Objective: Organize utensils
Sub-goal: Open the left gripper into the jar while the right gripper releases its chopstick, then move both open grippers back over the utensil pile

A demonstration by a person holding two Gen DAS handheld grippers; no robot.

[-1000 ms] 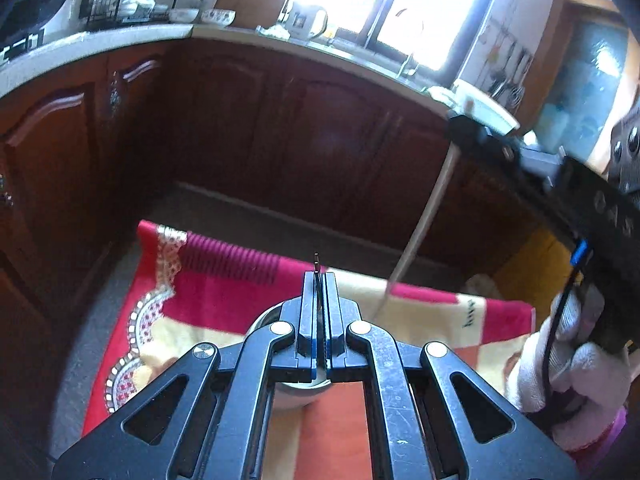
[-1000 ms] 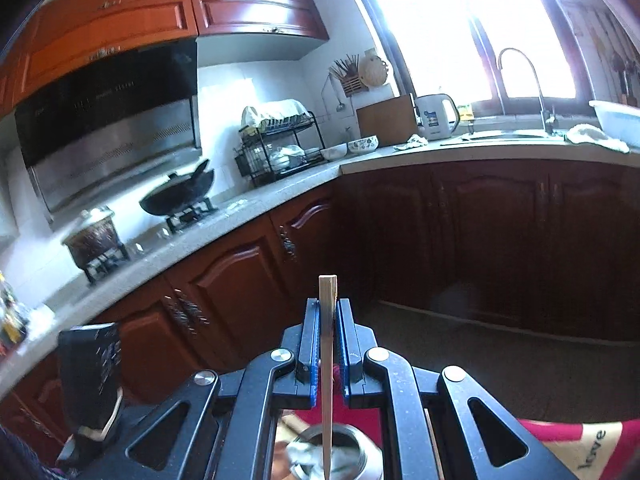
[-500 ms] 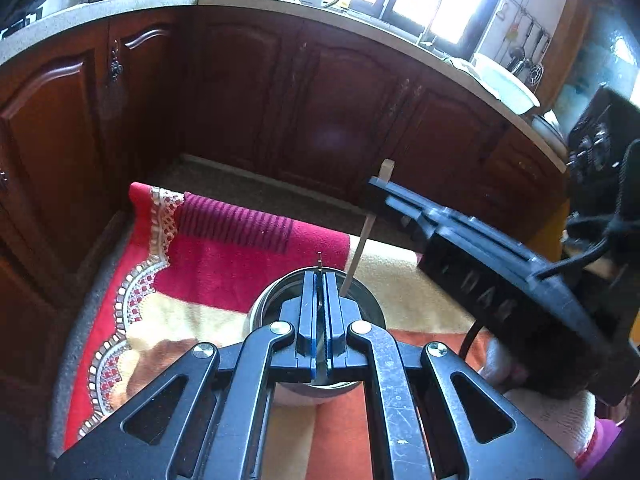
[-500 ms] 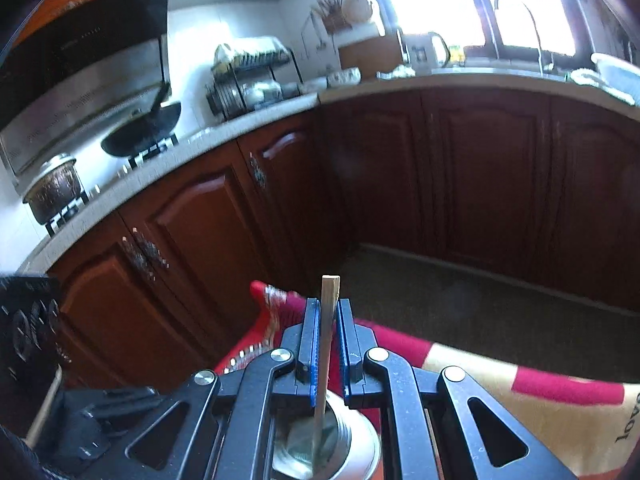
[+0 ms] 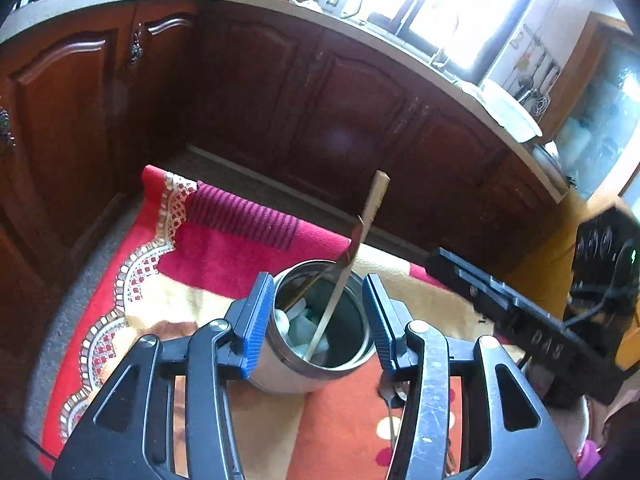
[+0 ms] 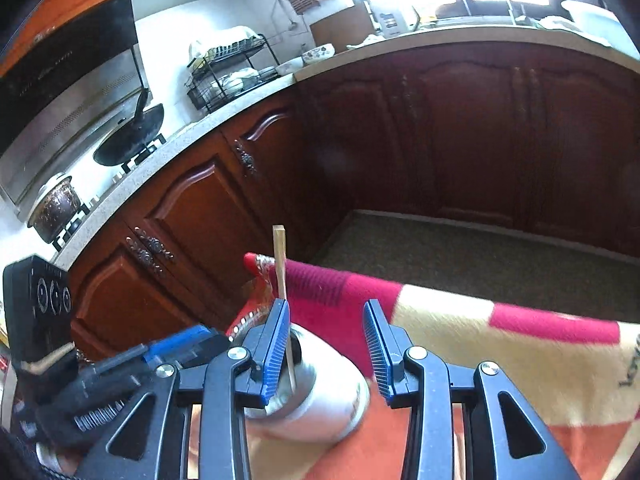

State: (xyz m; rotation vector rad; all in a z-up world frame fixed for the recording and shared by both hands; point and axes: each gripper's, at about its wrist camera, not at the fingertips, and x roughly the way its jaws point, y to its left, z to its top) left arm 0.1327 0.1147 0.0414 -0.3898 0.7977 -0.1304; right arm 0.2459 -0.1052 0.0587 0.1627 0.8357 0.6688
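A steel cup (image 5: 320,336) stands on a red, cream and orange cloth (image 5: 224,256). A wooden chopstick (image 5: 352,264) leans in it, with a dark thin utensil (image 5: 316,278) and pale items at the bottom. My left gripper (image 5: 318,318) is open, its jaws either side of the cup rim. In the right wrist view the cup (image 6: 320,392) shows with the chopstick (image 6: 283,292) upright in it. My right gripper (image 6: 326,348) is open and empty just above the cup. A spoon (image 5: 390,404) lies on the cloth by the cup.
Dark wooden cabinets (image 6: 440,128) ring the cloth-covered surface, with a floor gap (image 6: 480,256) between. The counter holds a dish rack (image 6: 232,72), a wok (image 6: 128,140) and a pot (image 6: 56,204). The other gripper's body (image 5: 520,312) reaches in from the right.
Both grippers opened. The right let go of the chopstick, which now stands in the cup. The left released its thin dark utensil into the cup.
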